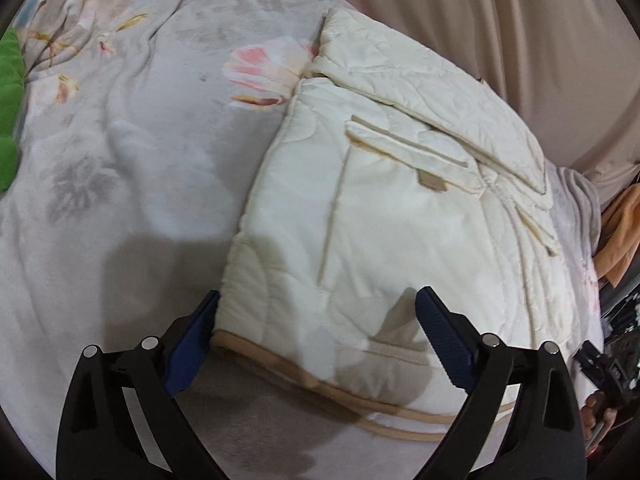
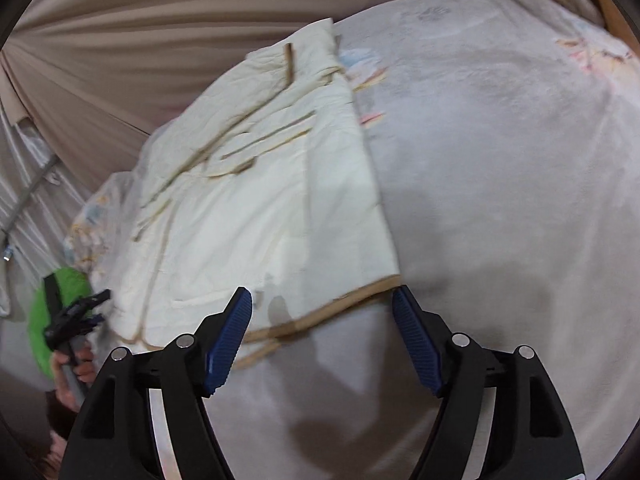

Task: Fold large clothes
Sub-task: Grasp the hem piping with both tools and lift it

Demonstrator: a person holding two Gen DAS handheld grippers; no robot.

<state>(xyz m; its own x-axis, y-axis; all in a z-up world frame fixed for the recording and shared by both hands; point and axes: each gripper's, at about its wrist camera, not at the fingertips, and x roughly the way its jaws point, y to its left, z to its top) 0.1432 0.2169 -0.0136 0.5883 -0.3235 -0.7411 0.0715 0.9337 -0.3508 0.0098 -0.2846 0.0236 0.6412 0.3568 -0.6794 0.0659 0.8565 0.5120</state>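
A cream quilted jacket with tan trim lies flat on the bed, its sleeves folded across the body and a flap pocket showing. My left gripper is open, hovering over the jacket's near left hem corner, its blue pads wide apart and pressing nothing. In the right wrist view the same jacket lies ahead and to the left. My right gripper is open just over the near right hem corner, with nothing gripped. The left gripper and a hand show small at the far left.
A pale floral blanket covers the bed. Beige curtains hang behind. A green cloth lies at the left edge, also seen as green cloth. An orange cloth hangs at the right.
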